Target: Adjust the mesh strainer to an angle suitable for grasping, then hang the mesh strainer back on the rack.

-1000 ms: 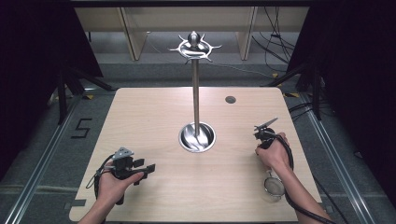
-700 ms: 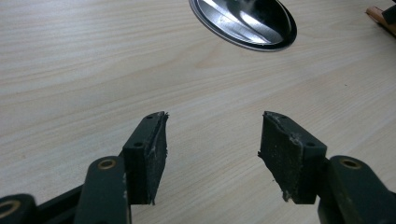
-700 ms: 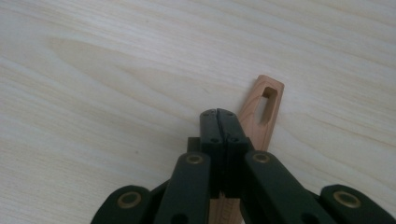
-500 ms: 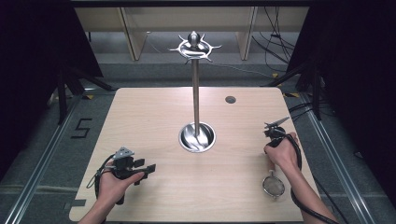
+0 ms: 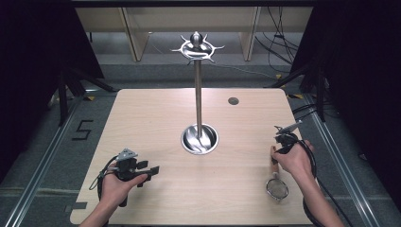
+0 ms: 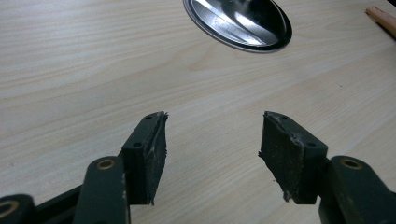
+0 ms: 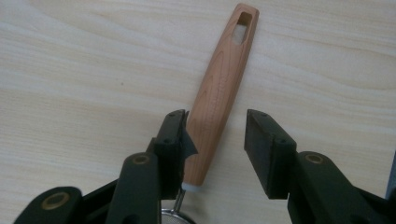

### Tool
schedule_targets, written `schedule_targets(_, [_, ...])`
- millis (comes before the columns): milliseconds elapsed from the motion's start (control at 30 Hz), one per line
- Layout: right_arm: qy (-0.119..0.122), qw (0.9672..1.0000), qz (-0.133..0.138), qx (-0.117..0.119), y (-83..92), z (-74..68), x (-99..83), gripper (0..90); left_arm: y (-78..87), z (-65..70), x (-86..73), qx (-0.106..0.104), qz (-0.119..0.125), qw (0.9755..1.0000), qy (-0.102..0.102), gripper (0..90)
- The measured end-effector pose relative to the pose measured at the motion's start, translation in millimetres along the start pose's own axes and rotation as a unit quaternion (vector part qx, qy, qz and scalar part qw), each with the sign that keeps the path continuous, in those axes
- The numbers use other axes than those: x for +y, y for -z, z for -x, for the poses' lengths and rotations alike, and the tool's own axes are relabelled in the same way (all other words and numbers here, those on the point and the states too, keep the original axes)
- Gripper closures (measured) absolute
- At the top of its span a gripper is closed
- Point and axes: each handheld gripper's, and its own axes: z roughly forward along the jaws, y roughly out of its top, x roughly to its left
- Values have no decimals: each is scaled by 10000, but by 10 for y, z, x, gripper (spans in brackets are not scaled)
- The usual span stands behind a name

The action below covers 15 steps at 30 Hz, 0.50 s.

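Wooden table [image 5: 156, 113], strainer [image 7: 219, 88] handle between just-opened right hand-held gripper [image 7: 215, 140] jaws, unheld

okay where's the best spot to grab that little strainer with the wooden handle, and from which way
Probably the wooden handle of the strainer, about mid-length, from straight above. It lies flat on the table, long and narrow, so jaws can straddle it crosswise. The right gripper already brackets it, jaws having just been opening.

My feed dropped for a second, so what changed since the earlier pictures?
The right gripper has shifted toward the table's right edge, and its jaws have just been opening. They now stand apart around the wooden handle of the small wire-mesh strainer, which lies flat on the light wooden table. The left gripper, open, and the tall metal hook stand stayed put.
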Motion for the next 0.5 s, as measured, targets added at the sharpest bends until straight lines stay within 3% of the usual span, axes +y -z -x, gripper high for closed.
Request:
schedule_targets(33, [-30, 10000, -25, -14, 5, -8, -7, 557, 9, 6, 0, 4, 15, 10000, 16, 400])
schedule_targets(67, [89, 9999, -111, -47, 10, 3, -17, 555, 15, 8, 3, 3, 37, 10000, 6, 400])
schedule_targets(100, [-95, 9998, -151, -12, 10, -28, -23, 551, 14, 10, 4, 8, 33, 10000, 1, 400])
schedule_targets(200, [-2, 9997, -251, 36, -14, -23, -51, 543, 8, 2, 11, 9, -23, 10000, -59, 400])
schedule_targets(300, [-209, 9993, -319, 8, -22, -44, -41, 528, -11, 5, 15, -9, -15, 10000, -16, 400])
schedule_targets(500, [-299, 9981, -533, 0, -87, -72, -37, 529, -10, 8, 26, 26, 7, 10000, -41, 400])
